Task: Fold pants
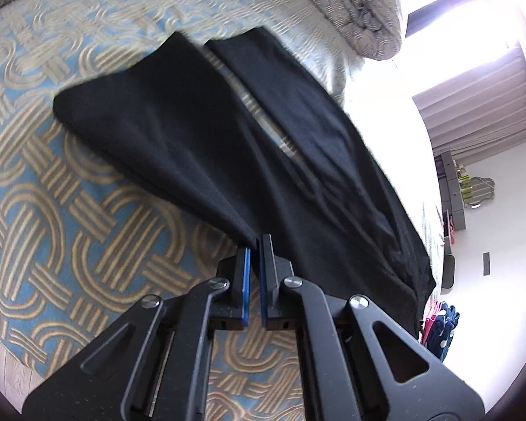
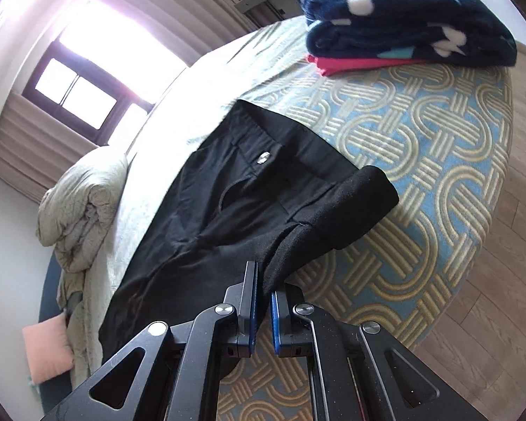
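Note:
Black pants (image 1: pixel 200 133) lie on a blue bedspread with a tan woven pattern (image 1: pixel 52 210). In the left wrist view my left gripper (image 1: pixel 255 245) is shut on a pinched edge of the near leg, and the cloth rises taut from the bed toward the fingertips. Both legs stretch away with a narrow strip of bedspread between them. In the right wrist view the pants (image 2: pixel 228 203) show their waistband and a metal button (image 2: pixel 263 158). My right gripper (image 2: pixel 263 280) is shut on a lifted fold of the black cloth, which curls over to the right.
A rumpled pale duvet (image 1: pixel 347 7) is heaped at the far end of the bed, also the duvet (image 2: pixel 80 210). A folded navy fleece (image 2: pixel 403 17) lies on a pink garment (image 2: pixel 350 63) at a bed corner. Wooden floor (image 2: pixel 491 280) borders the bed. A window (image 2: pixel 77 94) glares brightly.

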Demonstrator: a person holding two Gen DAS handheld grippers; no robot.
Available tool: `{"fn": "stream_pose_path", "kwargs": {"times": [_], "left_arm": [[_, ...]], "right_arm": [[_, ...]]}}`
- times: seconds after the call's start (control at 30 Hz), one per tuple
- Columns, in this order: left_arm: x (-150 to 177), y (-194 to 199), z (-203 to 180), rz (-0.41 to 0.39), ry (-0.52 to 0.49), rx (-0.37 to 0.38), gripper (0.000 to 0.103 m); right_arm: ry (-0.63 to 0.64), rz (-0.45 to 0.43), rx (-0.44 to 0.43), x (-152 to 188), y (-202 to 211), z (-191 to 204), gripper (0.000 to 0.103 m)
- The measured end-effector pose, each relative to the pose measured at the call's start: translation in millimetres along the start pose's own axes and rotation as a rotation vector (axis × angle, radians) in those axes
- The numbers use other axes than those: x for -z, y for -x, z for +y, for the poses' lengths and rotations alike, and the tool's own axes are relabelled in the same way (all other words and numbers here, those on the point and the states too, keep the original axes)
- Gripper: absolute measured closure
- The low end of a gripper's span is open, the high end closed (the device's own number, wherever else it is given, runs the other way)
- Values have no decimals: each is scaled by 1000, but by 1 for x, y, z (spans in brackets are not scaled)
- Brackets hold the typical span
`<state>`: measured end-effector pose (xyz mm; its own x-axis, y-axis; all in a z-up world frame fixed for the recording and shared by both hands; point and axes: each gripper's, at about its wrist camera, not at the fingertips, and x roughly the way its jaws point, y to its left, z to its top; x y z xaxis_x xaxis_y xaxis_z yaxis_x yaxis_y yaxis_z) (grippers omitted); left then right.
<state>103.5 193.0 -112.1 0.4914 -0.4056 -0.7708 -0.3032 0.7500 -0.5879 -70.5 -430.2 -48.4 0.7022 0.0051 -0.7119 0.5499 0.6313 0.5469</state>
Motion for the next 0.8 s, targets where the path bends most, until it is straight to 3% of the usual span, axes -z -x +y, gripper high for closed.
{"fn": "stream_pose_path", "kwargs": {"times": [0.23,0.47,0.6,0.8], "left_arm": [[-39,6,-36,-40,-28,32,98],[-100,-9,-82,-75,-81,8,98],[-148,-51,-110,-53,-102,-48,98],[-206,-156,-133,49,-112,-165,98]], "right_arm": [[96,-97,-77,-30,9,52,98],[152,-132,-101,-83,-21,112,98],[188,-115,-54,-121,-73,146,98],[228,-51,115,-168,-196,176,98]]}}
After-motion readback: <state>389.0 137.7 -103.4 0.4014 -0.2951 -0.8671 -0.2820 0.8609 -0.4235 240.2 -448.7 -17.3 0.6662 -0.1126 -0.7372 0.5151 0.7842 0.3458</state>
